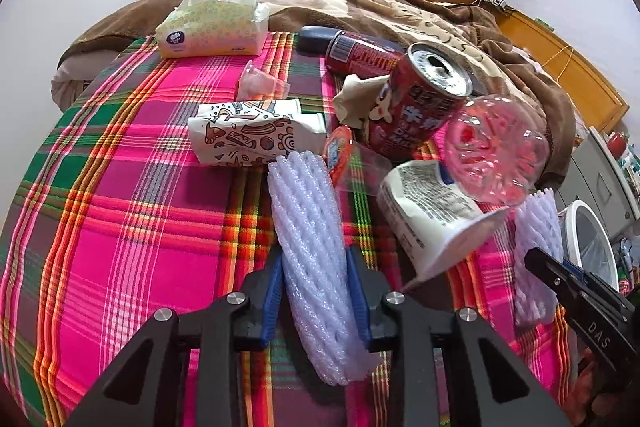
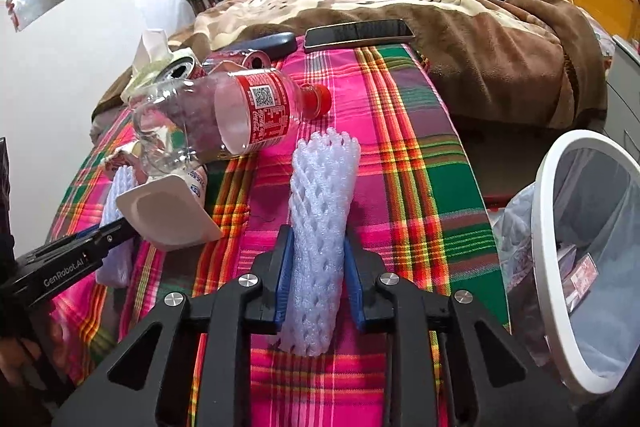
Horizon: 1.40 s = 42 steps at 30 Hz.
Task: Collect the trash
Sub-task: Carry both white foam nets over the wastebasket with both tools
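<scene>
Each gripper pinches a white foam net sleeve. The left gripper (image 1: 314, 297) squeezes one foam sleeve (image 1: 310, 239) between its blue pads; the sleeve lies lengthways on the plaid table (image 1: 120, 207), its near end poking back past the pads. The right gripper (image 2: 316, 283) clamps the other foam sleeve (image 2: 320, 227) in the same way, near the table's right side.

Between the two sleeves the trash crowds in: a tipped white cup (image 1: 428, 219) just beside the left sleeve, with a clear plastic bottle (image 1: 496, 155) leaning over it, then a red can (image 1: 416, 103), a printed paper wrapper (image 1: 248, 135) and a small red lid (image 1: 339, 151). To the left of the left sleeve the cloth is bare and open all the way to the table's rounded edge. To the right of the right sleeve a strip of bare cloth runs to the table edge, and just past it stands a white-rimmed bin (image 2: 556, 219) with a liner; its contents are hard to make out.

Further back lie a tissue pack (image 1: 212, 31) and a phone (image 2: 358, 33) at the far edge, against the brown blanket (image 2: 480, 39) on the bed. A second can behind the first is mostly hidden.
</scene>
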Each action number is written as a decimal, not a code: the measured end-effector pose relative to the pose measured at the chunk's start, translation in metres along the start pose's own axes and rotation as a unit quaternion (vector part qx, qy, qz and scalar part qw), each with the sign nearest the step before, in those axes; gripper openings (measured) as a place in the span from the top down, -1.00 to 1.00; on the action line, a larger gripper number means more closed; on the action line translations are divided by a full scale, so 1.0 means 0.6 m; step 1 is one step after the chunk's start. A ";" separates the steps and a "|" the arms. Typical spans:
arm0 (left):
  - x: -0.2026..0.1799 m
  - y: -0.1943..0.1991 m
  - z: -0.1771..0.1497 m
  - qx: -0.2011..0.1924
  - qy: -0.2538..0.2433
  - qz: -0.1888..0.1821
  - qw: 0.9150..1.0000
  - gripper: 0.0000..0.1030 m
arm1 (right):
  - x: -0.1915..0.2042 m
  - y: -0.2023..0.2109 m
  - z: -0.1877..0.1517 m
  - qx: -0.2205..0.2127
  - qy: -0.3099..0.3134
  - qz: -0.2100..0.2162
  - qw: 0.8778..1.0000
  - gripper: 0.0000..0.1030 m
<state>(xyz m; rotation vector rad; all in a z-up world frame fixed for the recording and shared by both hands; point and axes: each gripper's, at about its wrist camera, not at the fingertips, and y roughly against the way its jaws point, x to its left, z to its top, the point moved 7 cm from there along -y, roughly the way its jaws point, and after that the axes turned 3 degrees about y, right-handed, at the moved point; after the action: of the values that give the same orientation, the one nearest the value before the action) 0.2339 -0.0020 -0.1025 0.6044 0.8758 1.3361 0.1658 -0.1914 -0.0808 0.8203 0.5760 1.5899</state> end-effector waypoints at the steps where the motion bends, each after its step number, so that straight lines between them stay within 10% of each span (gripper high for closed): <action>1: -0.002 0.004 -0.001 -0.002 -0.002 -0.002 1.000 0.40 | -0.001 0.003 -0.001 -0.003 -0.001 0.001 1.000 0.53; 21: -0.092 0.127 -0.031 -0.055 -0.046 -0.049 0.996 0.41 | -0.037 0.092 0.001 -0.058 -0.024 0.002 0.998 0.54; 42: -0.328 0.159 -0.066 -0.067 -0.160 -0.127 0.977 0.41 | -0.191 0.188 -0.022 -0.108 -0.078 -0.071 0.989 0.54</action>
<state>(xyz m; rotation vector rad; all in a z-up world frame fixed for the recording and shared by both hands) 0.1458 -0.1840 -0.0099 0.5625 0.5734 1.0210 0.0908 -0.3231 -0.0259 0.7167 0.3356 1.4153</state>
